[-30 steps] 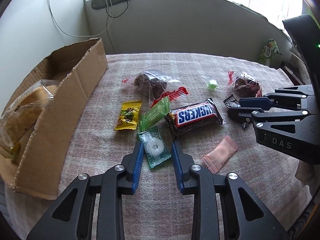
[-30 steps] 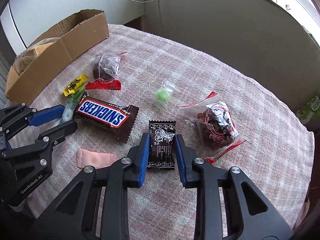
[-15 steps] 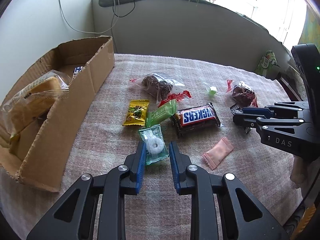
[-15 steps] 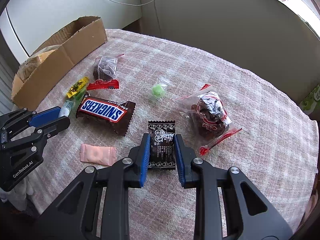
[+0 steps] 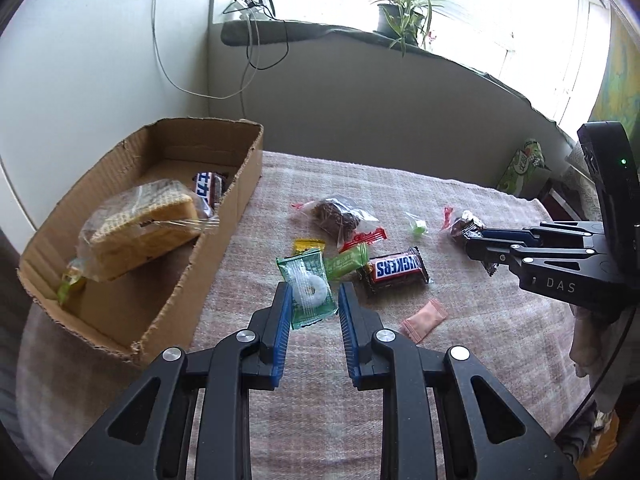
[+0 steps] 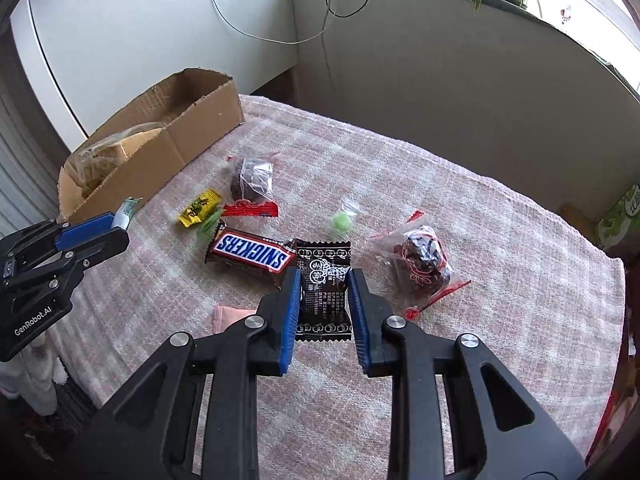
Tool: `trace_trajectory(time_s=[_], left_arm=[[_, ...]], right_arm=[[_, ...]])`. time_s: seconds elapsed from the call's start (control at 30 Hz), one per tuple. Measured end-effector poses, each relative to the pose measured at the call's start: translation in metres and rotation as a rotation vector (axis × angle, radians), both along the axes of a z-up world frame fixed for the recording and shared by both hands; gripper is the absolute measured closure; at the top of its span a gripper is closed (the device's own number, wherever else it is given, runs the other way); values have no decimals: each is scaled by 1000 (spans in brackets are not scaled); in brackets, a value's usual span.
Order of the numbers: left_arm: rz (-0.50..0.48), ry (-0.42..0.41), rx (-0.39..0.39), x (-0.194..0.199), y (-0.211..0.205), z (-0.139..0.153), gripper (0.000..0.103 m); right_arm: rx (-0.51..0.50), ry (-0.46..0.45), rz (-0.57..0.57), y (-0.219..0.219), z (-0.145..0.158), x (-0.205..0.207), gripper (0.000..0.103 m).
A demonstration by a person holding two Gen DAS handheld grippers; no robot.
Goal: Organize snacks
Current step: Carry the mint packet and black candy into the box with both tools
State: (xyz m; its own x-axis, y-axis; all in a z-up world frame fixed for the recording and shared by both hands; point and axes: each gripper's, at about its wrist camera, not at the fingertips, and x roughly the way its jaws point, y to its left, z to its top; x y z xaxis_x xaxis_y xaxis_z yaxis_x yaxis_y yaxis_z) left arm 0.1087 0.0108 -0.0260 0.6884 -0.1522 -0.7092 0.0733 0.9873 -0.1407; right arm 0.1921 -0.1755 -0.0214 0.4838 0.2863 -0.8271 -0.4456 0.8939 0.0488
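My left gripper is shut on a green packet with a white ring candy and holds it above the cloth, beside the cardboard box. My right gripper is shut on a black printed snack packet, lifted above the table. Both held packets and grippers show from the side in the other views: the right gripper and the left gripper. The box holds a wrapped sponge cake and a chocolate bar.
On the pink checked cloth lie a Snickers bar, yellow candy, green wrapper, two bagged dark cakes, a small green candy and a pink sachet. A wall and windowsill stand behind.
Both grippers have closed on their packets and risen from the cloth. The left one has lifted the green ring-candy packet; the right one has lifted the black packet.
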Motion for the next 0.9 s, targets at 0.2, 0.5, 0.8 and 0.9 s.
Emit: trace_trajectory(time_s=[0.2,0.5,0.8,0.9], left_arm=[[55,-37,-3,-6,33,14,81],[140,-69,13,-12,80,25,81],[202,-75,12,-11,116,23,81],[216,-72,11,-9,125,20,81]], right_arm=[[14,-23,34,26,18,4,78],[28,-46,97,77,33,16,78],[45,-32,156,126,37,34,78],[44,-31,169,142,37,41,78]])
